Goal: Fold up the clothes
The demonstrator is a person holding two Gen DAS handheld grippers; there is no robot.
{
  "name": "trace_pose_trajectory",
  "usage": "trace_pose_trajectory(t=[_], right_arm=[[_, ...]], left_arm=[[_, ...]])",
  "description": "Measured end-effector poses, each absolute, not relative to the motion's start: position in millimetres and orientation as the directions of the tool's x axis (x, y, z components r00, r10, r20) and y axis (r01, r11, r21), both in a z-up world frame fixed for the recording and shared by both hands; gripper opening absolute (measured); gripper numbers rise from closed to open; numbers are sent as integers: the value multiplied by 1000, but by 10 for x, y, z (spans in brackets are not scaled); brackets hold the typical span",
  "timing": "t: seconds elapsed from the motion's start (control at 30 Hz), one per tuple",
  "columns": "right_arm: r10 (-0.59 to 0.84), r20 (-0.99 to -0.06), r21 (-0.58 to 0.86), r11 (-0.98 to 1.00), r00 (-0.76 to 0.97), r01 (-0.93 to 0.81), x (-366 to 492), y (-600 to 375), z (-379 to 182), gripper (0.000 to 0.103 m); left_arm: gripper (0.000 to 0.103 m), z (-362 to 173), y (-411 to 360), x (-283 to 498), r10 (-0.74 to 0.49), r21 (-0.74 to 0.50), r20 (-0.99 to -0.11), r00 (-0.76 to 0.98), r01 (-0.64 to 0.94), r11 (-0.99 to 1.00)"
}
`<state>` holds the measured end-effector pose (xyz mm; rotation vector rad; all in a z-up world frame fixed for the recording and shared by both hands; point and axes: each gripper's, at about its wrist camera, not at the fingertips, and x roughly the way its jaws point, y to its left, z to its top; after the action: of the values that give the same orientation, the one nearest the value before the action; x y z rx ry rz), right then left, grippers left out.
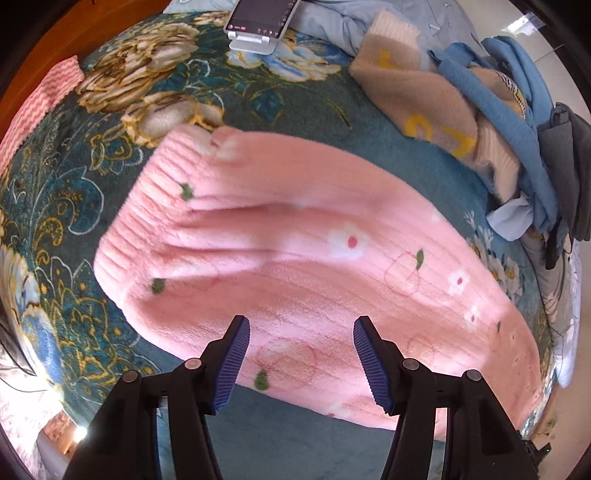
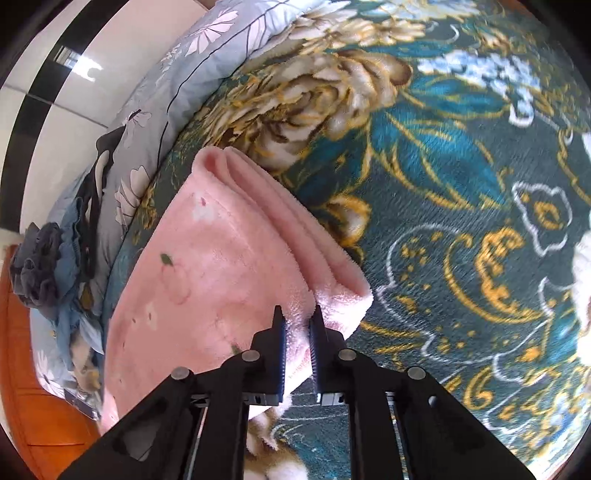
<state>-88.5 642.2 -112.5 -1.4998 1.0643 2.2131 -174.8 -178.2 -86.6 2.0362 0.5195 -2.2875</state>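
Note:
A pink fleece garment (image 1: 295, 266) with small flowers and a ribbed hem lies spread on the teal floral blanket (image 1: 66, 206). My left gripper (image 1: 301, 343) hovers over its near part, jaws open, nothing between the blue pads. In the right wrist view the same pink garment (image 2: 207, 266) shows a folded, layered edge. My right gripper (image 2: 297, 328) is shut on the corner of that folded edge, the pink fleece pinched between its pads.
A pile of clothes, beige fleece (image 1: 424, 99) and blue garments (image 1: 517, 122), lies at the blanket's far right. A phone on a stand (image 1: 258, 22) sits at the far edge. A grey floral pillow (image 2: 155, 92) and dark clothes (image 2: 40, 266) border the bed.

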Motion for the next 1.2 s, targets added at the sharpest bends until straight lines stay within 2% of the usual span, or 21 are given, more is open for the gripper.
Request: trace_pose_trajectory(t=[0.1, 0.27, 0.37, 0.43, 0.53, 0.6, 0.77, 0.83, 1.03, 1.07, 1.1, 1.13, 1.2], right_arm=[[-118, -890, 384, -716, -441, -583, -884, 6509, -1021, 8], [-171, -887, 417, -698, -430, -582, -907, 6531, -1213, 9], [-204, -868, 460, -676, -453, -576, -870, 6579, -1167, 12], [-202, -856, 473, -676, -476, -565, -828, 6615, -1098, 27], [-184, -850, 479, -660, -494, -578, -737, 6685, -1089, 41], [-197, -846, 495, -634, -495, -594, -689, 6727, -1149, 46], [-254, -803, 581, -539, -540, -610, -615, 6712, -1300, 49], [-272, -789, 605, -502, -552, -618, -633, 6696, -1335, 55], [-256, -754, 652, -400, -604, -644, -538, 6701, -1420, 53], [-251, -755, 652, -386, -606, -653, -522, 6708, -1434, 50], [-246, -755, 652, -372, -607, -661, -507, 6716, -1447, 38], [-244, -754, 654, -356, -609, -667, -499, 6722, -1462, 30], [-250, -748, 663, -322, -615, -676, -506, 6735, -1494, 25]], left_arm=[[63, -964, -1761, -1727, 175, -202, -976, -127, 253, -946], [63, -1167, -1815, -1675, 174, -196, -980, -98, 317, -928], [63, -1187, -1832, -1629, 181, -209, -977, -115, 327, -922], [63, -1180, -1820, -1608, 179, -212, -975, -129, 319, -924], [63, -1142, -1789, -1590, 189, -233, -968, -165, 315, -920], [63, -1117, -1758, -1579, 205, -258, -960, -188, 318, -912], [63, -1030, -1595, -1552, 229, -290, -948, -222, 299, -909], [63, -960, -1489, -1515, 264, -329, -933, -246, 279, -902], [63, -885, -876, -1387, 394, -440, -887, -242, 179, -880], [63, -889, -716, -1356, 415, -453, -881, -229, 152, -878], [63, -894, -528, -1311, 434, -465, -875, -212, 122, -877], [63, -909, -361, -1274, 452, -475, -871, -195, 91, -875], [63, -928, -34, -1198, 484, -495, -860, -159, 33, -868]])
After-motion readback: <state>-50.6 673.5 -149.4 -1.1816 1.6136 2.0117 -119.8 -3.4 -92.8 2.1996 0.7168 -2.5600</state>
